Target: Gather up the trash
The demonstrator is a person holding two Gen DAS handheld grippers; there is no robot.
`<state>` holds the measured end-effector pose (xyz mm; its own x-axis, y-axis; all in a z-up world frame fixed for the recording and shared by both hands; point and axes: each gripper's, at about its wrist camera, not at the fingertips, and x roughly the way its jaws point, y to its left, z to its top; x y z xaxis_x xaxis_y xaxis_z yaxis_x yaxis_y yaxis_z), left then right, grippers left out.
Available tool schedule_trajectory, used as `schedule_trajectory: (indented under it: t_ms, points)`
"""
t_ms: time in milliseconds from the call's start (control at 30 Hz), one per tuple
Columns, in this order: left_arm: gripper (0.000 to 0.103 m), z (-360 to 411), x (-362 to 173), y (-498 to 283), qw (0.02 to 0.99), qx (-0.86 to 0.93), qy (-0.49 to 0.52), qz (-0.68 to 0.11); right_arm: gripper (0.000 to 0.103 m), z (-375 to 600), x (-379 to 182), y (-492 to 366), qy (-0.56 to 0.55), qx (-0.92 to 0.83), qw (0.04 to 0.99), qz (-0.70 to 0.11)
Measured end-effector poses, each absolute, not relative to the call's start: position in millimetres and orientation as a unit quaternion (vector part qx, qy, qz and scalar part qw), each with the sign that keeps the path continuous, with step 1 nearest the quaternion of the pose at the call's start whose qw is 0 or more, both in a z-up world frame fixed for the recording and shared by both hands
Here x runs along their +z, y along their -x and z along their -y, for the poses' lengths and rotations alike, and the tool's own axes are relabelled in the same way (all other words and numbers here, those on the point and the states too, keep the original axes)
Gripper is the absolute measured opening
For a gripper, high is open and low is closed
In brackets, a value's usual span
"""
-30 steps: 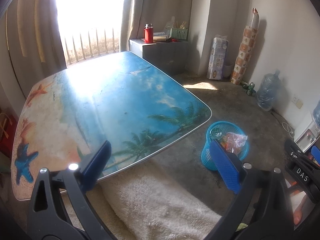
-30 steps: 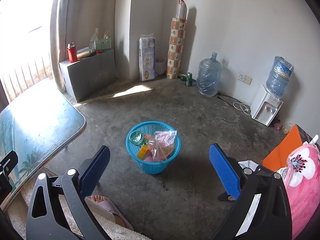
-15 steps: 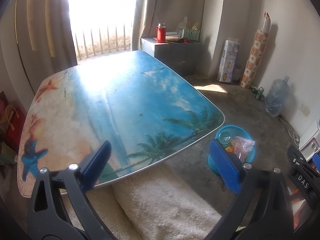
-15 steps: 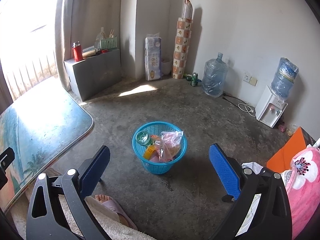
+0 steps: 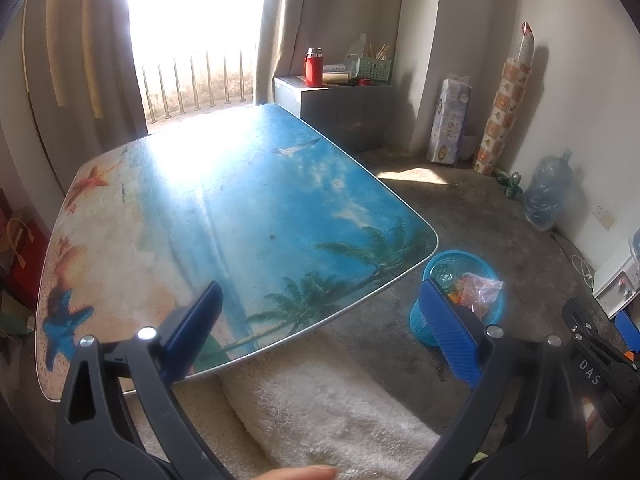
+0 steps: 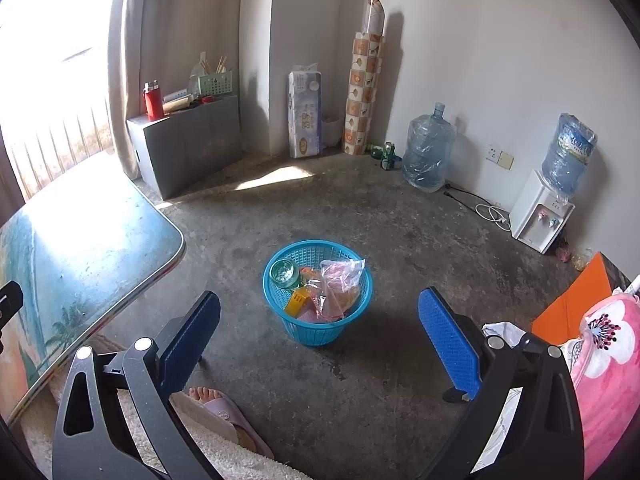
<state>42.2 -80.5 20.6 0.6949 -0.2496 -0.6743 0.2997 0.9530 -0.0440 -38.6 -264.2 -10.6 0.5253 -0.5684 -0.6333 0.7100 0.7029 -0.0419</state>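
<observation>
A blue plastic basket [image 6: 352, 326] stands on the concrete floor and holds a clear plastic bag [image 6: 340, 276], a glass jar [image 6: 285, 274] and a yellow packet [image 6: 297, 300]. The same basket [image 5: 490, 270] shows in the left wrist view, just past the table's near right corner. My right gripper [image 6: 320, 332] hangs open above the floor in front of the basket, nothing between its fingers. My left gripper [image 5: 322, 328] is open too, over the near edge of the beach-print table [image 5: 240, 208], whose top is bare.
A white fluffy rug [image 5: 332, 412] lies by the table. A foot in a pink slipper [image 6: 218, 402] rests at the rug's edge. A grey box [image 6: 188, 144], water bottles [image 6: 428, 152], a dispenser [image 6: 542, 220] and rolls line the walls. A pink blanket [image 6: 608, 360] lies right.
Both grippers have risen and drawn back a little; more of the tabletop and floor shows. The basket and its contents have not moved.
</observation>
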Motion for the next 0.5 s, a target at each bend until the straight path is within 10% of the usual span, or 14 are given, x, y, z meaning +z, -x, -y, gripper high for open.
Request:
schedule_trajectory:
  t_ms: [500]
  points:
    - [0.095,98.1,20.3,-42.8,0.91,-0.179,-0.049,-0.37,0.097,273.7,-15.3,40.1,-0.12,-0.367,0.862,-0.328]
